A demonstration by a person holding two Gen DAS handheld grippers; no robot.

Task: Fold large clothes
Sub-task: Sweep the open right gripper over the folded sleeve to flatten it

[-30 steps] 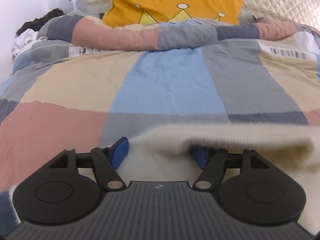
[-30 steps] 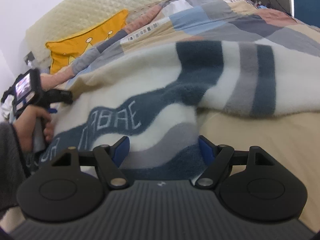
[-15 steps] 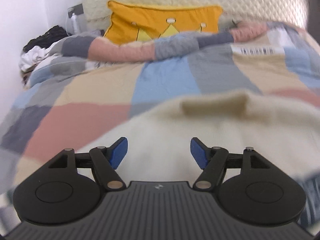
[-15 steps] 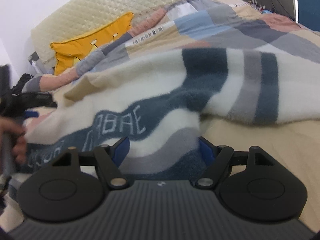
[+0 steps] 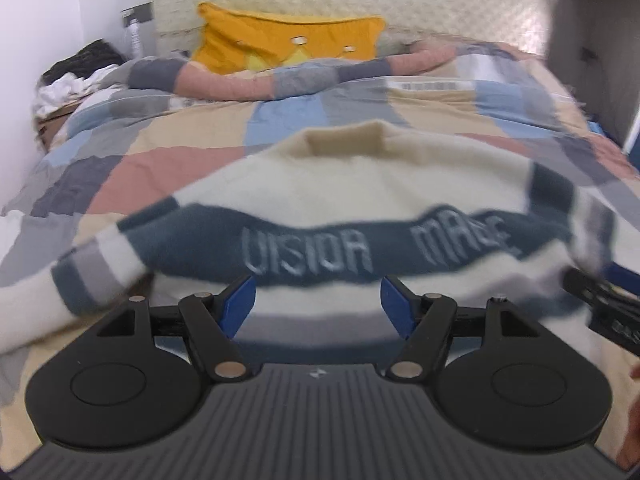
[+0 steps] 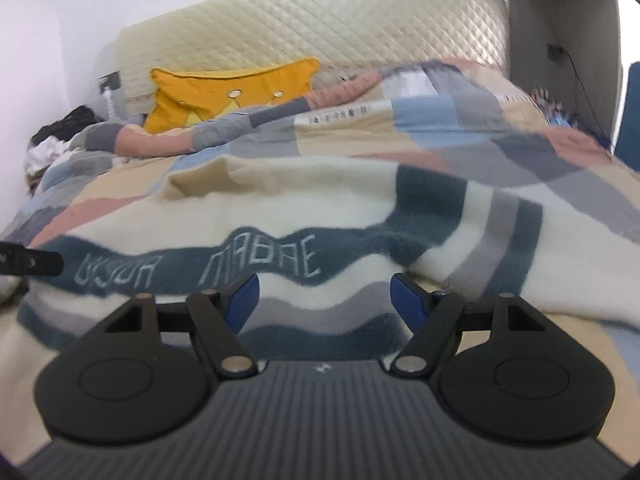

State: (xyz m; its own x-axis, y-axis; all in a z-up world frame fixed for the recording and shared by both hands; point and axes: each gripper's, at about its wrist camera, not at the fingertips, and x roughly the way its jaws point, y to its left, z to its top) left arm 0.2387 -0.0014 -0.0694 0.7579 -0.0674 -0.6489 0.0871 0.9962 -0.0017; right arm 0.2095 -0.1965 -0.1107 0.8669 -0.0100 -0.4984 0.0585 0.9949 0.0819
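A cream sweater (image 5: 360, 184) with dark teal and grey bands and pale lettering lies spread on the bed, collar towards the pillows. Its left sleeve (image 5: 80, 280) is bent inward. My left gripper (image 5: 318, 300) hovers open over the sweater's lower middle, nothing pressed between the blue pads. In the right wrist view the sweater (image 6: 320, 216) fills the middle, its right sleeve (image 6: 500, 240) lying out to the right. My right gripper (image 6: 324, 300) is over the hem; its jaws are closing a little, with fabric under them but no pad pressing on it.
A patchwork quilt (image 5: 168, 140) covers the bed. A yellow crown pillow (image 5: 288, 44) leans on the quilted headboard (image 6: 320, 28). Loose clothes (image 5: 76, 72) are piled at the far left by the wall. A dark cabinet (image 5: 592, 40) stands at the right.
My left gripper has drawn back and up from the sweater's cream edge, so the whole lettered front now shows. The right wrist view has rolled level and lifted slightly.
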